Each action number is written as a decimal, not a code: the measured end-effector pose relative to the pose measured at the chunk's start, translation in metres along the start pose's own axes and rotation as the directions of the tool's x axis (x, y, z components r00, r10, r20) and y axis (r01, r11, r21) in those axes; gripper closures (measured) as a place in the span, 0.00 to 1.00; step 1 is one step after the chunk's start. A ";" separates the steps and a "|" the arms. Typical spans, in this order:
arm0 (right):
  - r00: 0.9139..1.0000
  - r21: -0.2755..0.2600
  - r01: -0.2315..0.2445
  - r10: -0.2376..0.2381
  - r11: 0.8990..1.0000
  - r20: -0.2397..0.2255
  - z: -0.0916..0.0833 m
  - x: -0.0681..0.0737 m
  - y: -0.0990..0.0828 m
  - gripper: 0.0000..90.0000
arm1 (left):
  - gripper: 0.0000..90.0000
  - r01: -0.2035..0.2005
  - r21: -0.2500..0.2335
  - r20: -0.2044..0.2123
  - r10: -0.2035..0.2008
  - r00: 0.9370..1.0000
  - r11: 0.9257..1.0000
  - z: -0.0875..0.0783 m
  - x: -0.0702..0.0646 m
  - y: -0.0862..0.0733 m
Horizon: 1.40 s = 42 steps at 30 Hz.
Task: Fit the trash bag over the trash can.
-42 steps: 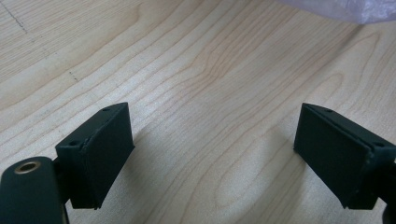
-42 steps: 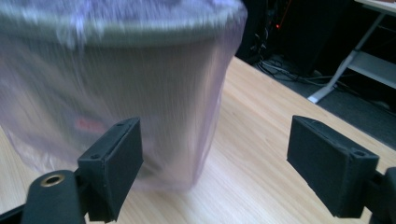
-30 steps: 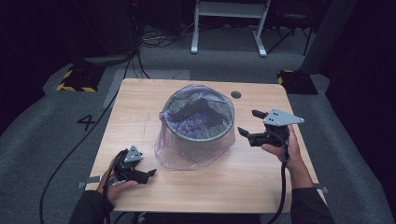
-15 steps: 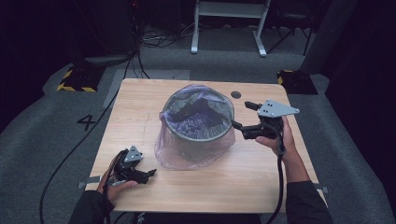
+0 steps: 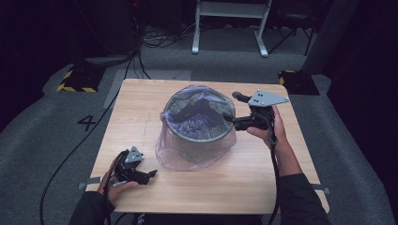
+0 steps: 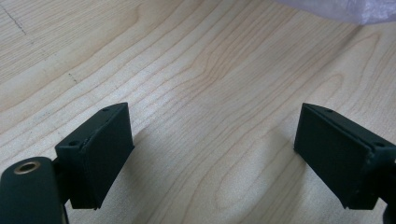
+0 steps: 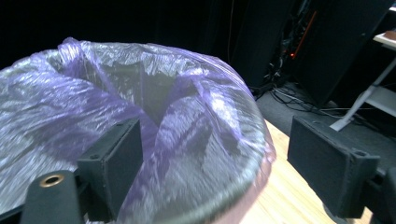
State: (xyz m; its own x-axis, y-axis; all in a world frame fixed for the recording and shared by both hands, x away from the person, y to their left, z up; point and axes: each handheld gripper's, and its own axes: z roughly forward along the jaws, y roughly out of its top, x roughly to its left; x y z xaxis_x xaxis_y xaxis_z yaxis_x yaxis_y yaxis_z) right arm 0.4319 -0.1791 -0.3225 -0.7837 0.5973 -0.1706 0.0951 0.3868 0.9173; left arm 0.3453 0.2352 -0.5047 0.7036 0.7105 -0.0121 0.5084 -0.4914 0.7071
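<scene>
1. Nearest the person, the left gripper (image 5: 151, 174) is resting on the wooden table (image 5: 141, 98) near its front left corner, held in the left hand (image 5: 117, 185). Its jaws are standing spread apart with nothing but bare wood between them.
2. Just beyond it, loose folds of a clear purple plastic bag (image 5: 187, 154) are lying on the tabletop, spilling down the outside of a round dark bin (image 5: 199, 140).
3. The bin is sitting at the middle of the table, the bag lining it and draping over its rim.
4. At the bin's right side, the right gripper (image 5: 232, 108), held in the right hand (image 5: 270, 131), is hovering at rim height. Its jaws are spread wide, straddling the bag-covered rim; whether a pad is touching the plastic seems unclear in the blurred close view.
5. Farthest off, dark grey floor (image 5: 42, 122) is surrounding the table.
</scene>
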 end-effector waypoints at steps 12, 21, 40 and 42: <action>1.000 0.042 -0.007 0.007 0.999 -0.018 0.029 -0.003 0.013 0.22 | 0.12 0.001 0.000 -0.001 -0.001 1.000 1.000 0.000 0.000 0.000; 1.000 0.066 -0.020 0.022 0.998 -0.020 0.040 -0.005 0.016 0.22 | 0.12 0.001 0.000 0.000 -0.001 1.000 1.000 0.000 0.000 0.000; 0.995 0.158 0.013 0.003 0.987 -0.102 0.058 0.005 0.019 0.26 | 0.12 0.001 -0.002 0.000 -0.001 1.000 1.000 0.000 0.000 0.000; 0.994 0.167 0.023 -0.005 0.986 -0.111 0.060 0.007 0.019 0.26 | 0.12 0.001 -0.001 0.000 -0.001 1.000 1.000 0.000 0.000 0.000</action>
State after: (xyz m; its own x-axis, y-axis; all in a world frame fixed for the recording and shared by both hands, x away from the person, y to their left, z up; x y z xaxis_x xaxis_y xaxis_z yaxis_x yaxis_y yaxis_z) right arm 0.4650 -0.1256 -0.3272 -0.8475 0.5136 -0.1340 0.1780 0.5128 0.8398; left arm 0.3451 0.2351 -0.5048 0.7031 0.7109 -0.0125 0.5082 -0.4902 0.7081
